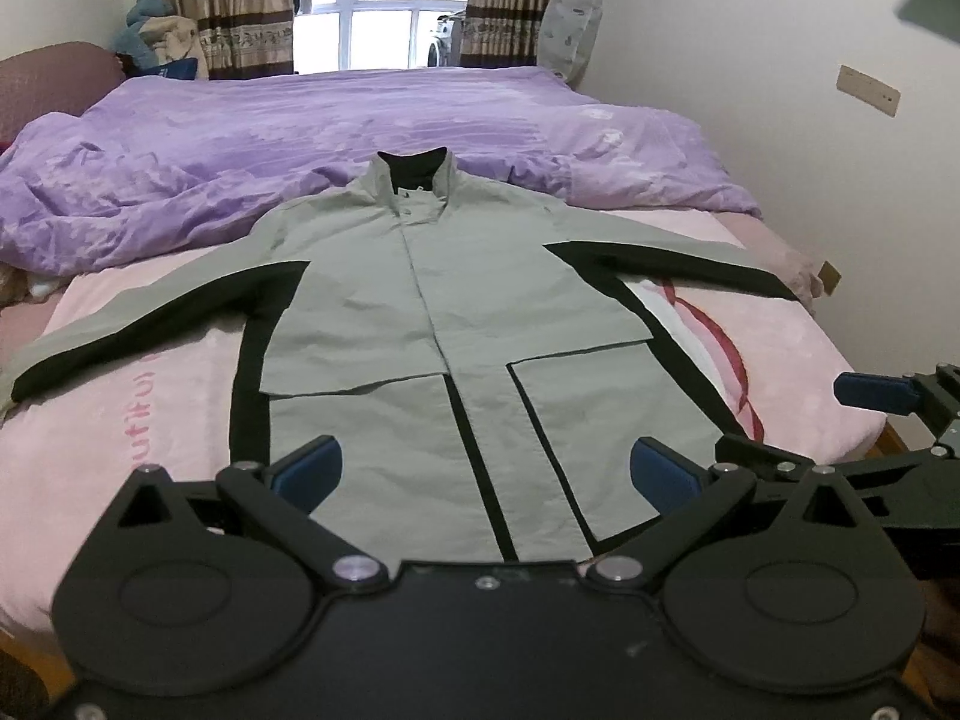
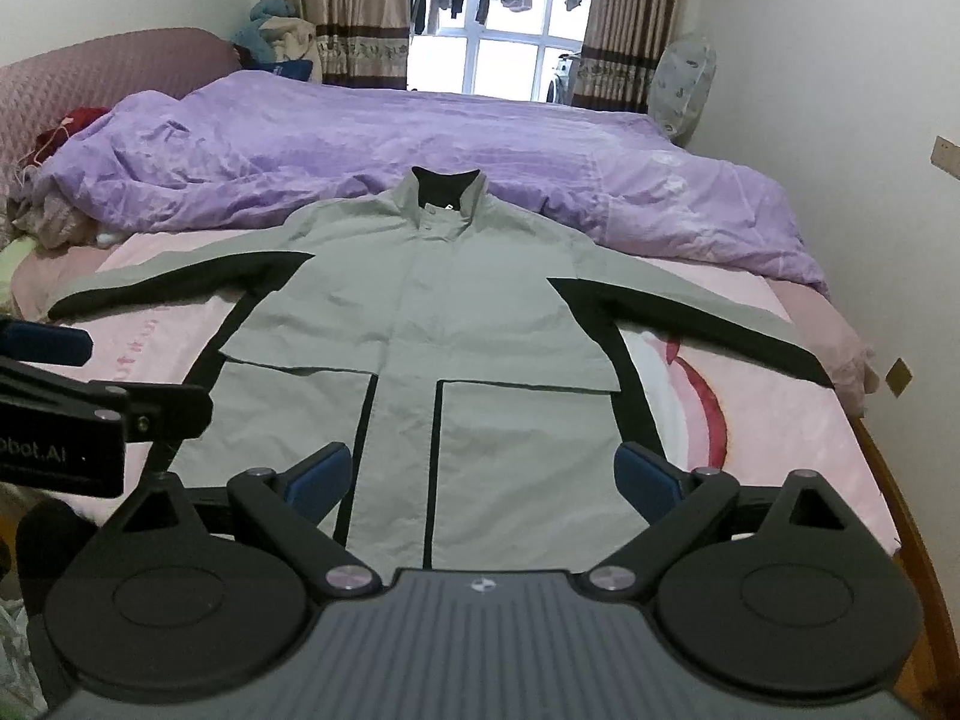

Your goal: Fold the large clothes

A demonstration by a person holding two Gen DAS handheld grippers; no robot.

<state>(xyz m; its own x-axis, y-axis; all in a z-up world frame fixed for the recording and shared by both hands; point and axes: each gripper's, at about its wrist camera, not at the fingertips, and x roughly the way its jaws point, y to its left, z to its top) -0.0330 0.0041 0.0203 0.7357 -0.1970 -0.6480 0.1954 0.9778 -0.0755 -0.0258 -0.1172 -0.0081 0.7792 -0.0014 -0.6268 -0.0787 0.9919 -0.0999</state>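
Note:
A grey-green jacket (image 1: 420, 300) with black side panels lies flat and face up on the pink bed sheet (image 1: 120, 420), collar far, both sleeves spread sideways. It fills the middle of the right wrist view too, as the jacket (image 2: 456, 312). My left gripper (image 1: 486, 474) hovers open above the hem, blue pads wide apart, nothing between them. My right gripper (image 2: 483, 477) is likewise open over the hem. Each gripper shows at the edge of the other's view: the right one (image 1: 888, 396) at right, the left one (image 2: 48, 348) at left.
A rumpled purple duvet (image 1: 300, 144) covers the far half of the bed, touching the collar. A maroon headboard (image 2: 90, 78) stands at left, a white wall (image 1: 780, 120) at right, a curtained window (image 2: 504, 48) behind. The wooden bed edge (image 2: 900, 492) runs along the right.

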